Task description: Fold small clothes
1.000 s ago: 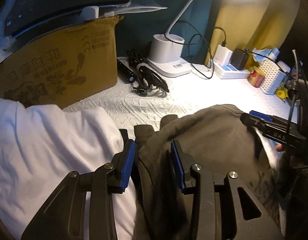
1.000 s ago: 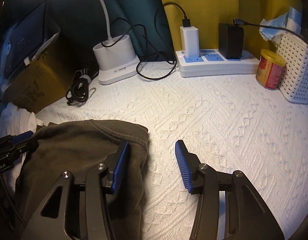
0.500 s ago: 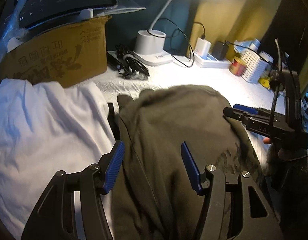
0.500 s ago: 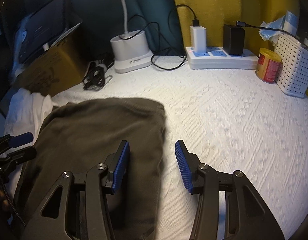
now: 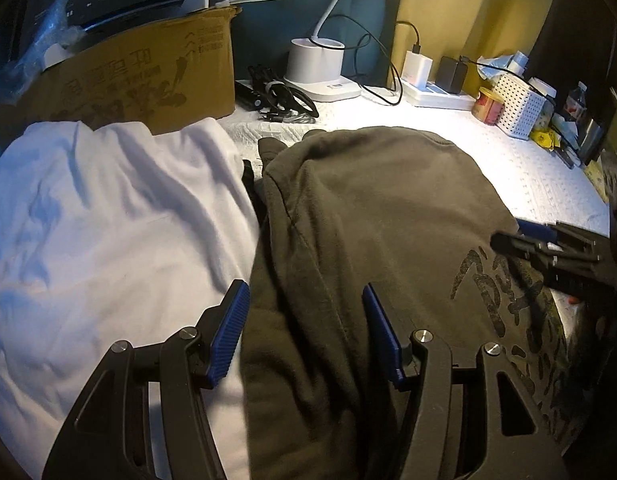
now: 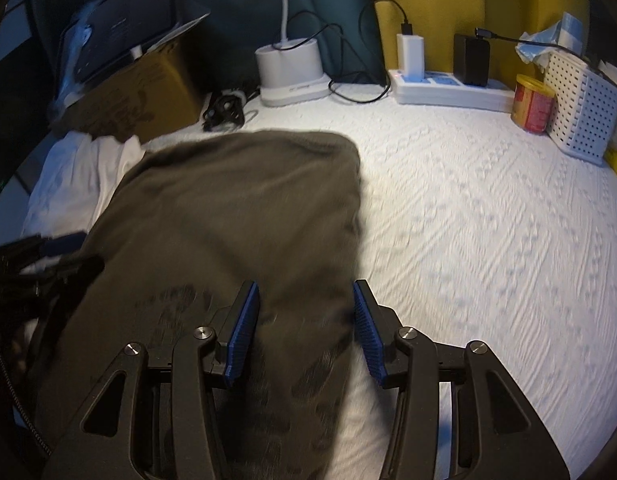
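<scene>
Olive-green fleece garment (image 5: pixel 380 216) now lies spread wider over the white textured tabletop (image 6: pixel 488 216). Left hand-held gripper (image 5: pixel 306 332), clamped before, stands apart above it. Right hand-held gripper (image 6: pixel 304 328) likewise gapes, gripping nothing.

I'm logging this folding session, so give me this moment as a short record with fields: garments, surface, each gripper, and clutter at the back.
garment in work: dark olive garment, spread on the white textured cover
other garment: white garment, lying to its left
left gripper: open, above the olive garment's left edge
right gripper: open, above its right edge
back clutter: cardboard box, lamp base, power strip, red tin, white basket
</scene>
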`<state>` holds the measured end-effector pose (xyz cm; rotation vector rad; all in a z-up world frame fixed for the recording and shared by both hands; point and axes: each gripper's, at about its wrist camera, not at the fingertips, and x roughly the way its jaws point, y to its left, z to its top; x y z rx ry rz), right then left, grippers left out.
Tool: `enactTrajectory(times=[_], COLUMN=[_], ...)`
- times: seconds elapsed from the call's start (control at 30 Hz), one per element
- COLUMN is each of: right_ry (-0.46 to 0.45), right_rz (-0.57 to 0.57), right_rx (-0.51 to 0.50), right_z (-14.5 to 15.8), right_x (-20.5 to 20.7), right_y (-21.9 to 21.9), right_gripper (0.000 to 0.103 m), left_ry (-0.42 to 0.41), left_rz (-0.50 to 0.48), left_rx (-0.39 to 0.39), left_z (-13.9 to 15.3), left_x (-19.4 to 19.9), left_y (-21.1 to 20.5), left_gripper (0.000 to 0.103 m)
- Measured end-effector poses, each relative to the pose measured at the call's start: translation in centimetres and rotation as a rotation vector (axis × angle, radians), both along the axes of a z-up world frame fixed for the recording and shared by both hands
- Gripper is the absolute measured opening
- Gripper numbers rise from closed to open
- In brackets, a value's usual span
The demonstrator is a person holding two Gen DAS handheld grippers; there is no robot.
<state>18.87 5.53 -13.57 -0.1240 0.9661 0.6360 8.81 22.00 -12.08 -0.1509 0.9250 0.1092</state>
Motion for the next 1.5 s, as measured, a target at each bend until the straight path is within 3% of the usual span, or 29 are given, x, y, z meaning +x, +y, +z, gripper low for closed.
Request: enactTrajectory(times=[0.13,0.3,0.53,0.67,0.73,1.0,1.23,1.3,1.37,1.5], right_ry=[-0.001,0.011,0.012,0.015,0.019,0.007,0.036,0.031,0.023,0.019], right_rz=[0.0,0.02,0.021,0.027,0.041,0.033,0.02,0.02,0.02,0.013], right_rx=[0.009,0.036,0.051,0.058,0.07,0.074,0.122,0.13,0.135,0.14], right_z=[0.1,0.2,0.4,0.6,0.6,0.8,1.0,1.1,1.2,0.9], right_x=[-1.3,-3.3,-5.5,-6.5,-6.9,-9.0,-10.2,-10.7,-11.2,-12.0], right_y=[-0.7,-1.4,-2.4,-3.0,-3.1,-4.2,-6.6,-7.2,-7.9,-9.3], right_gripper=[0.05,0.049,0.042,0.025,0.024,0.024,0.024,0.028,0.046,0.049], left_ry=[-0.01,-0.124,-0.095,-0.071,-0.025,-0.062,-0.117,-0.117,-0.115,-0.121], left_rz=[0.009,-0.025,-0.048,-0.041,-0.023,-0.025,-0.025,-0.037,-0.052,-0.068], left_rx=[0.0,0.001,-0.008,-0.016,-0.016,0.016,-0.001,0.003,0.009,0.01], left_z=[0.3,2.6,1.7,1.0,0.0,1.8,3.1,3.1,3.0,3.0], left_x=[-0.5,-2.9,-4.3,-5.1,-5.4,-7.7,-8.0,-7.9,-8.0,-8.3], left_y=[-0.2,-1.4,-2.7,-3.2,-3.1,-4.6,-7.3,-8.3,-9.3,-11.0], left_gripper=[0.059,0.059,0.059,0.059,0.059,0.059,0.059,0.059,0.059,0.059])
